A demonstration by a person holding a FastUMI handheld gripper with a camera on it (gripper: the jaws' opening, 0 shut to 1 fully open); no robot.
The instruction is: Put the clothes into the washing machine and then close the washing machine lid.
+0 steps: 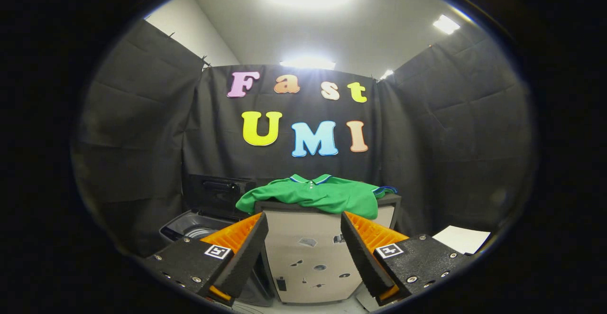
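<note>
A green polo shirt (322,194) lies spread over the top of a beige cabinet (308,252), beyond my fingers. My gripper (303,226) is open and holds nothing; the shirt sits above and past the gap between its fingers. To the left of the cabinet and lower down stands the washing machine (189,228), seen past my left finger. Its dark lid (219,195) is raised upright behind the opening, and the drum rim shows inside.
Black cloth walls close the booth behind and on both sides. A white sheet (462,238) lies low at the right, past my right finger. The cabinet's front carries small dark stickers. Bright ceiling lamps shine overhead.
</note>
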